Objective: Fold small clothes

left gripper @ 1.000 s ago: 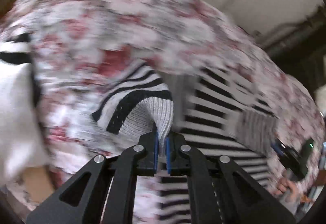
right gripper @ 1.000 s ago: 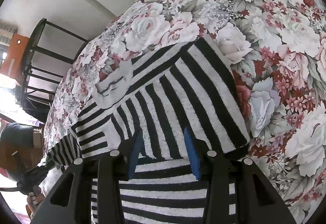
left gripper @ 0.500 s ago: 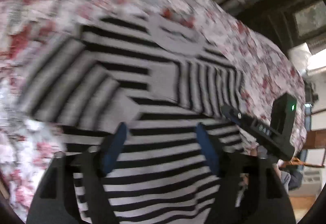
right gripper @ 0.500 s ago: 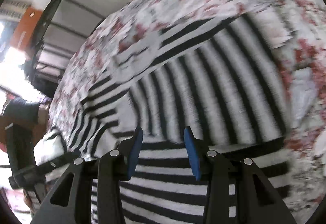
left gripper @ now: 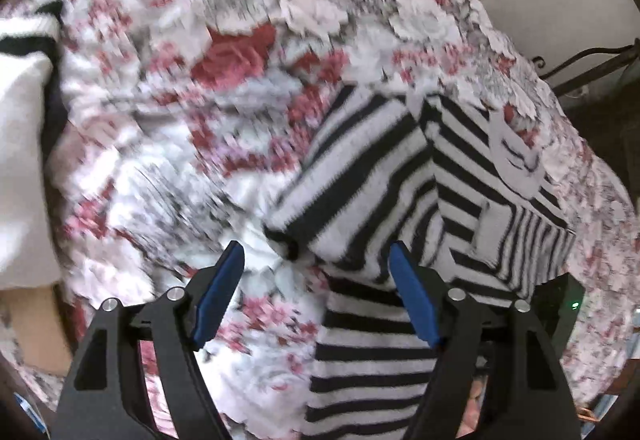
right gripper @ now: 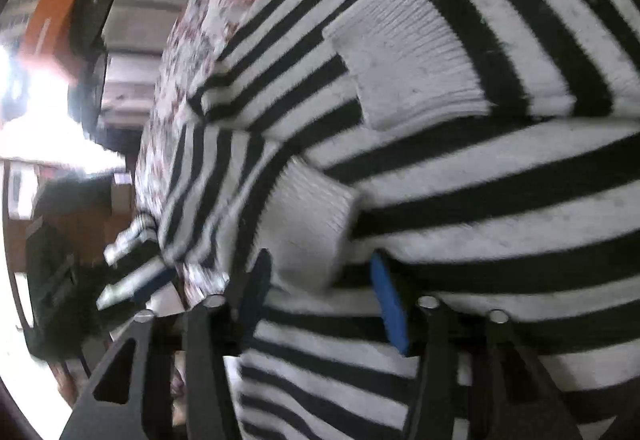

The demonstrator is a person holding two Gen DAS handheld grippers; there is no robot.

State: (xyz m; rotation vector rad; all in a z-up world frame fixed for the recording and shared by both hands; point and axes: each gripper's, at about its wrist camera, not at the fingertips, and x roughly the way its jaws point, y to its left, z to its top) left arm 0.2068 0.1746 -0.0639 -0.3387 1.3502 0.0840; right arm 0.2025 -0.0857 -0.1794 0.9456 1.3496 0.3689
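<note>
Left gripper (left gripper: pixel 316 282) hangs steeply over the bed (left gripper: pixel 240 52), fingers (left gripper: pixel 218 296) spread wide with nothing gripped: between the blue pads you see the floral bedspread and the folded corner of the striped sweater (left gripper: pixel 400 176), lying loose below them. The black-and-white sweater lies flat on the bedspread toward the bed's right-hand side in this view, one sleeve folded across the body so its stripes run slantwise against the rest. At the left edge of the bed, other white and black clothing (left gripper: pixel 20 112) sits in a heap, well apart from the sweater.

Over to the right wrist view: the right gripper (right gripper: pixel 320 292) is down close over the striped sweater (right gripper: pixel 460 180), which fills most of the frame. Its fingers (right gripper: pixel 390 304) have just been opening and stand at a middling spread. A ribbed white cuff (right gripper: pixel 312 228) lies between them, but the pads are not pressing it. A second ribbed cuff (right gripper: pixel 408 56) rests higher up on the sweater's body. Motion blur softens both views.
</note>
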